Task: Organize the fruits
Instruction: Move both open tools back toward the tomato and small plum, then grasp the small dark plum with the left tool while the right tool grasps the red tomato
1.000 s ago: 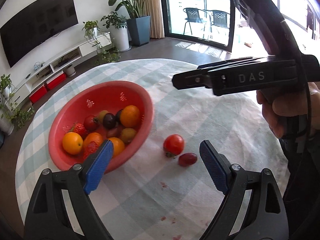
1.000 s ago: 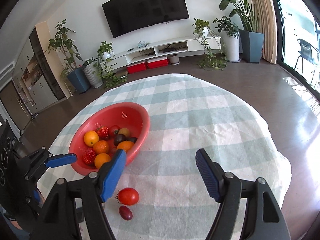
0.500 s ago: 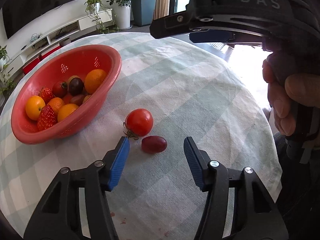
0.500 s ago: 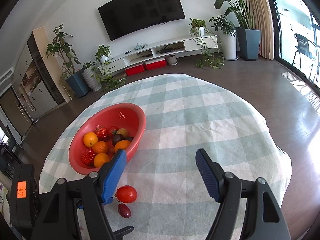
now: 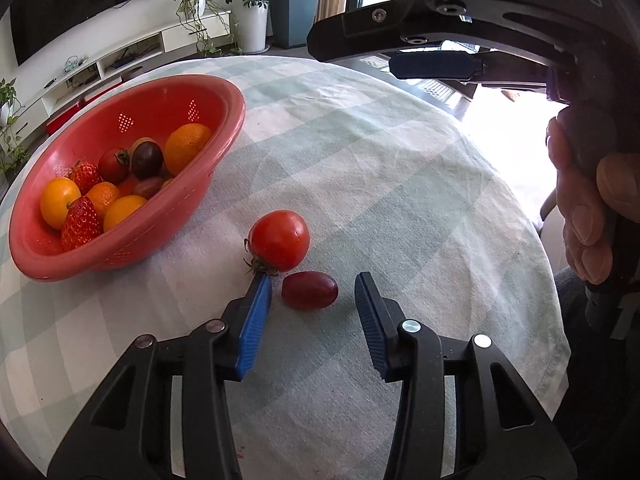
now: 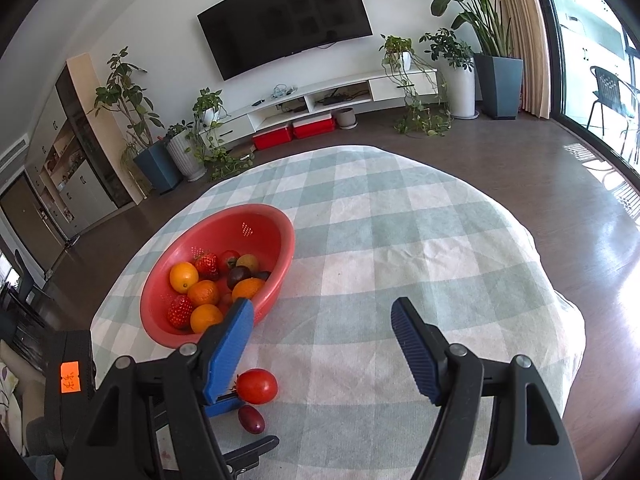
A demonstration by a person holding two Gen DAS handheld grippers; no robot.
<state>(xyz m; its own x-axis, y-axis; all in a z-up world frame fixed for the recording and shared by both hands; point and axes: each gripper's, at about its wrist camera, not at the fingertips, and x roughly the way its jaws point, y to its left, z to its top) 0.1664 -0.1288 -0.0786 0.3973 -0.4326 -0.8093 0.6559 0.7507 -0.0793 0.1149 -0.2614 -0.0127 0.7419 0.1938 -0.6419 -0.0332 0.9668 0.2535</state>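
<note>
Left wrist view: the left gripper (image 5: pixel 314 300) is low over the checked cloth of the worktop (image 5: pixel 400 168) with its jaws closing around the red grape (image 5: pixel 310 290). The grape lies between the blue pads, its long axis running left to right, so across the gap; the left pad sits just beside its left end and the right pad is a little off its right end, neither seen pressing yet. The grape is small, oval, dark red and glossy. Just beyond it on the far side, about touching, is the tomato (image 5: pixel 279 240), round and bright red with a green stem by the left pad's tip. Farther left stands the red colander (image 5: pixel 224 136), holding oranges, strawberries and dark fruit.

Right wrist view: the right gripper (image 6: pixel 322 344) hangs above the cloth with its jaws held wide and nothing between them. The grape (image 6: pixel 251 419) and tomato (image 6: pixel 257 386) lie low and to its left, so the left gripper is plainly the nearer one
</note>
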